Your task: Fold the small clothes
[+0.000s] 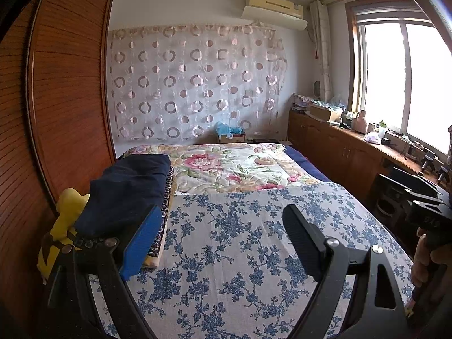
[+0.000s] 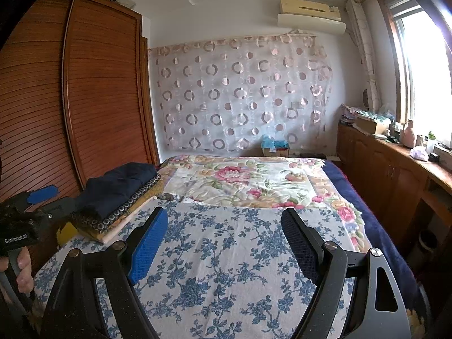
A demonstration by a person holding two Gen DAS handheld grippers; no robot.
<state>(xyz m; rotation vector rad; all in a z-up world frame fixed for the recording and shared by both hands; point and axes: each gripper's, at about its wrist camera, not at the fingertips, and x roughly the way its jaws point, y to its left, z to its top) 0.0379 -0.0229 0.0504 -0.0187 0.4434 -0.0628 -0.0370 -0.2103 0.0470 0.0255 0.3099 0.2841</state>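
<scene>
1. Left wrist view: the left gripper (image 1: 223, 243) stands with its two fingers spread wide and nothing between them; only the blue-flowered sheet (image 1: 240, 240) shows in the gap. One finger carries a blue pad (image 1: 141, 245); the other pad faces away and reads dark.
2. One stack of folded clothes (image 1: 132, 195) lies just beyond and to the left of the left gripper's blue pad. Counted from the top: one dark navy garment, one dark piece edged with pale rings, one pale layer at the bottom. Whether the pad touches the stack cannot be told.
3. One yellow garment (image 1: 70, 212) lies to the left of that stack, near the wooden wardrobe (image 1: 62, 84).
4. Right wrist view: the right gripper (image 2: 226, 240) is likewise wide open and empty, its two fingers over the same blue-flowered sheet. The stack of folded clothes sits ahead of it and well to its left.
5. In the right wrist view, the left gripper appears at the far left edge, held by one hand (image 2: 21, 271) on its grip. In the left wrist view, the right gripper appears at the far right edge, also held by one hand (image 1: 423, 262).
6. Ahead of both grippers, past the sheet, lies one pink-flowered quilt (image 1: 226, 166). Beyond that hangs one sheer curtain (image 1: 195, 82) with ring patterns, and one air conditioner (image 1: 274, 8) is mounted above it.
7. To the right of both grippers runs one low wooden cabinet (image 1: 347, 152) under one window (image 1: 401, 79), its top crowded with small items too indistinct to count.
</scene>
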